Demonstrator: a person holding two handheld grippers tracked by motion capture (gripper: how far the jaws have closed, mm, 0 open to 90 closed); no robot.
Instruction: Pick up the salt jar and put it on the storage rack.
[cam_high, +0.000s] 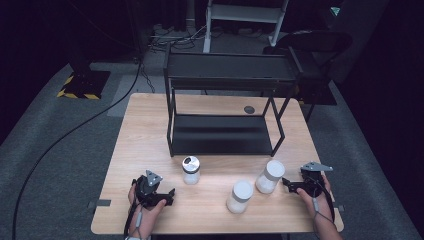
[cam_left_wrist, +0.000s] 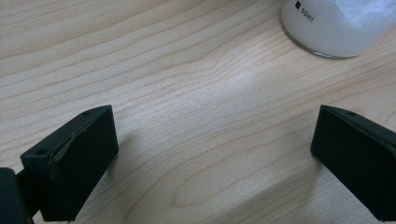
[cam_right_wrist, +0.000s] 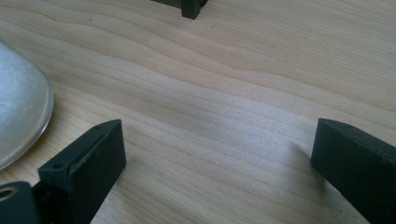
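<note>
Your left tool (cam_high: 170, 196) rests low at the near left of the tabletop (cam_high: 145, 130), jaws spread wide with nothing but bare wood between them. Your right tool (cam_high: 286, 183) sits at the near right edge, its jaws likewise parted and gripping nothing.

Nearest you among the containers is a white-lidded jar (cam_high: 239, 196), standing upright close to the front edge, between your two tools and apart from both. Just beyond it and to the right stands a second white-lidded jar (cam_high: 270, 176), also upright; your right tool's jaws point at it from close by without touching, and in the right gripper view its rounded wall (cam_right_wrist: 18, 112) shows just outside the left jaw. To the left, a small clear jar with a dark, shiny top (cam_high: 190, 170) stands a little beyond your left tool; in the left gripper view a jar base (cam_left_wrist: 334, 25) with white contents and a printed volume mark lies ahead of the jaws, well apart from them.

Farther back, a black two-tier metal rack (cam_high: 222, 102) stands on the tabletop, both shelves bare. A small dark round disc (cam_high: 249, 109) lies on the wood behind it.
</note>
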